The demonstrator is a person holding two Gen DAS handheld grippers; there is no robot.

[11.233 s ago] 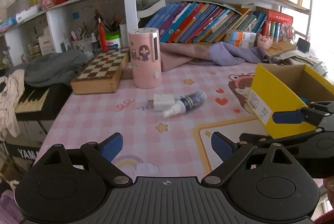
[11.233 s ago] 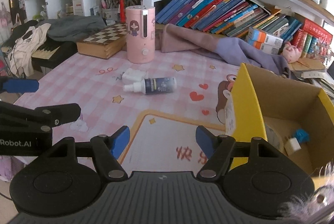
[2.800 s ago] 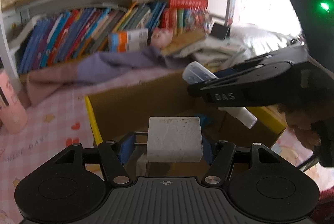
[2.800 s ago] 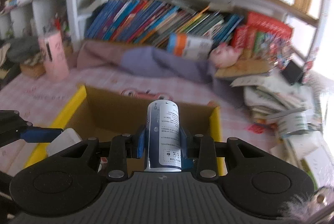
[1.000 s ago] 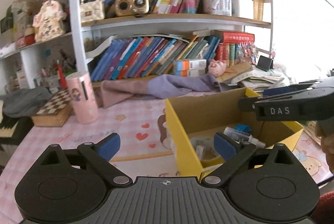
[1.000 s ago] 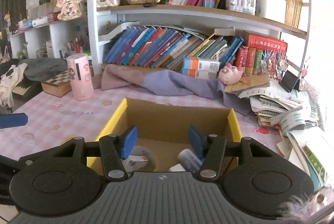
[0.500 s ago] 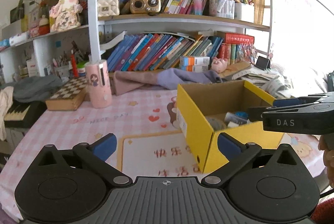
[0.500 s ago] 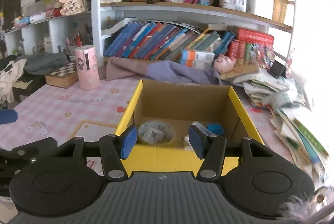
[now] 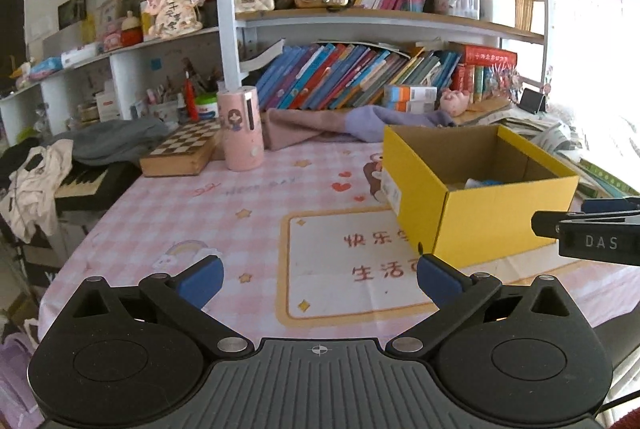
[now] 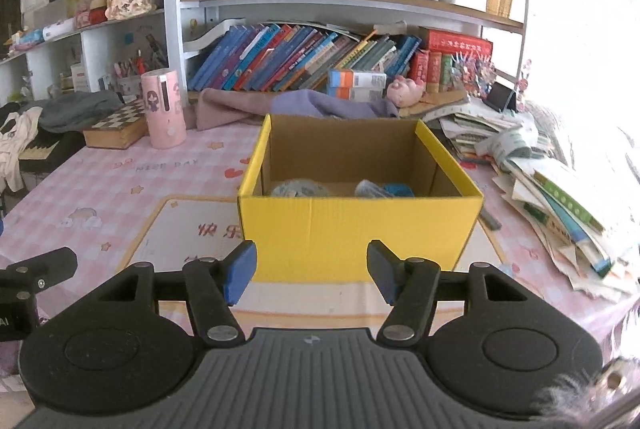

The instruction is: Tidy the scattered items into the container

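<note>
The yellow cardboard box (image 9: 486, 219) stands on the pink checked tablecloth (image 9: 208, 213), right of centre in the left wrist view, and straight ahead in the right wrist view (image 10: 358, 227). Several items lie on its floor, mostly hidden by the front wall; a bluish bundle (image 10: 386, 189) and a round pale thing (image 10: 298, 187) show. My left gripper (image 9: 319, 279) is open and empty, back near the table's front edge. My right gripper (image 10: 312, 267) is open and empty, just in front of the box; its side also shows in the left wrist view (image 9: 592, 235).
A pink cylinder (image 9: 242, 129) and a chessboard box (image 9: 182, 151) stand at the back left. Purple cloth (image 10: 304, 107) lies behind the box. A pile of papers and books (image 10: 556, 189) lies right of it. Bookshelves (image 10: 320, 9) rise behind the table.
Since 2.8 s ago both grippers let go of their loads, the white block and the bottle, into the box. Both have since drawn back and down from the box.
</note>
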